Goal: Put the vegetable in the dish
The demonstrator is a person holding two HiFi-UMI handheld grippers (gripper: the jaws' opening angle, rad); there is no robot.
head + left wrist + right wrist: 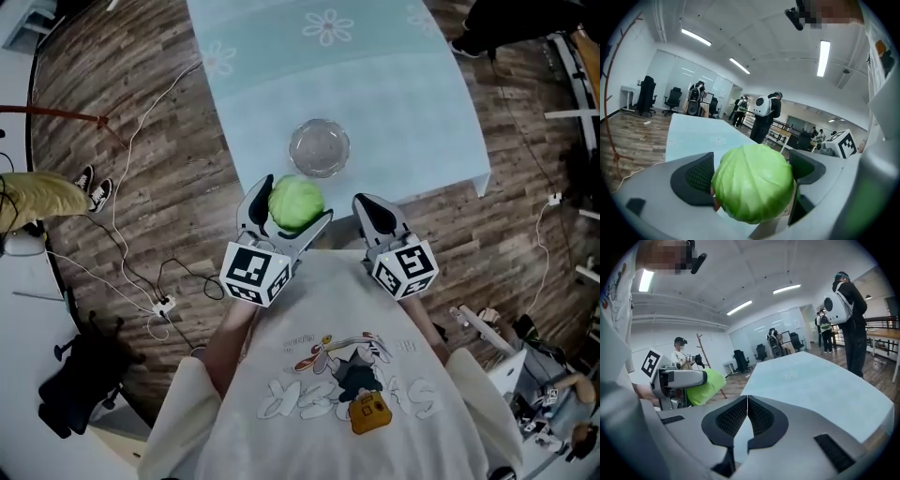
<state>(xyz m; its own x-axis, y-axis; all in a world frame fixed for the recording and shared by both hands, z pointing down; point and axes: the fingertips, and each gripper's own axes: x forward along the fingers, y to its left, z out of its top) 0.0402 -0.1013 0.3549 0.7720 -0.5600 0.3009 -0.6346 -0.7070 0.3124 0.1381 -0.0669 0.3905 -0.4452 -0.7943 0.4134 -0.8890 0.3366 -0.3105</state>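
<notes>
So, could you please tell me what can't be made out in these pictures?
- Dish: shows only in the head view; in the left gripper view the cabbage blocks the near table.
- Left gripper: where it touches the cabbage is covered by the cabbage itself, in both views.
- Table: far end cut off by the head view's top edge.
- People: too small in both gripper views.

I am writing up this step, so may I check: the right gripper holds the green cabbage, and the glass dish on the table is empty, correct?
Not quite: the left gripper holds the green cabbage, as the left gripper view shows; the right gripper is shut on nothing. The glass dish on the table is indeed empty.
</notes>
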